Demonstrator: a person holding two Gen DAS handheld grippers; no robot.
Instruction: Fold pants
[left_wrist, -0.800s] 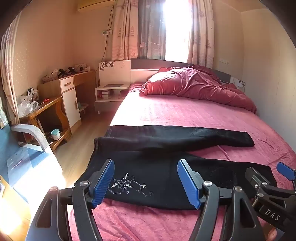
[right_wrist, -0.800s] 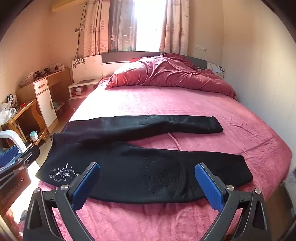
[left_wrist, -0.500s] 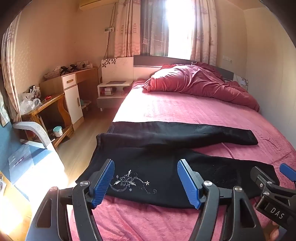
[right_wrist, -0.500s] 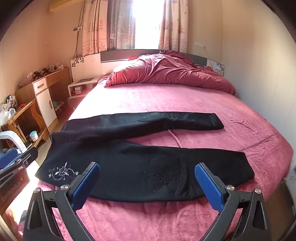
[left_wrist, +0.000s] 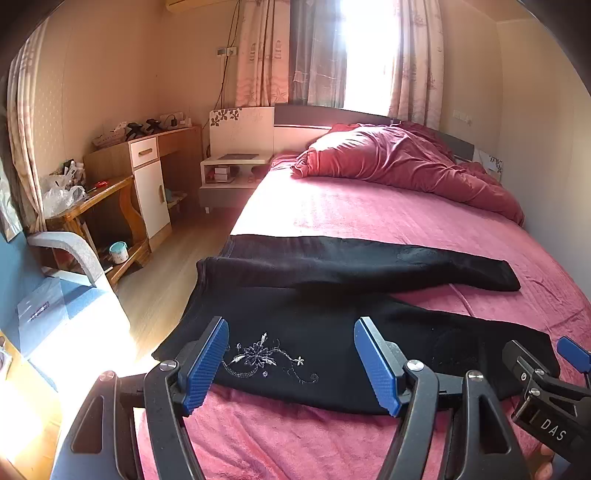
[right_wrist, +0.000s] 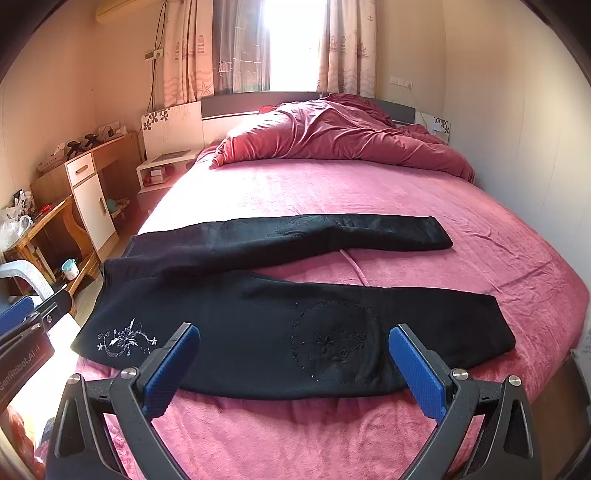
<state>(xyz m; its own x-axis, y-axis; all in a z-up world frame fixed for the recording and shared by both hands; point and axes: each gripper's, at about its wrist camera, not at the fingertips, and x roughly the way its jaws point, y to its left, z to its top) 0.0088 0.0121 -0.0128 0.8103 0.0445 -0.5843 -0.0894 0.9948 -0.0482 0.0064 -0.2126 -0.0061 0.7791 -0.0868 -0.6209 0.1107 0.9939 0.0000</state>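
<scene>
Bedroom, pink bed (right_wrist: 369, 192): black pants (right_wrist: 258, 332) lie flat across near edge, legs spread; left gripper (left_wrist: 291, 360) and right gripper (right_wrist: 293, 367) hover empty, jaws apart; each should pinch the near leg's edge squarely before folding.

Black embroidered pants (right_wrist: 258, 325) spread flat across near end of pink-covered bed (right_wrist: 369, 192), crumpled red duvet (right_wrist: 343, 136) behind at headboard, white nightstand (left_wrist: 232, 173) and wooden desk (left_wrist: 147, 162) left of bed.

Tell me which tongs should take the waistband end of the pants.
Probably left. The left tongs hang open over the waist end of the black pants, by the silver flower embroidery. The right tongs are open nearer the knee patch and cuffs.
</scene>
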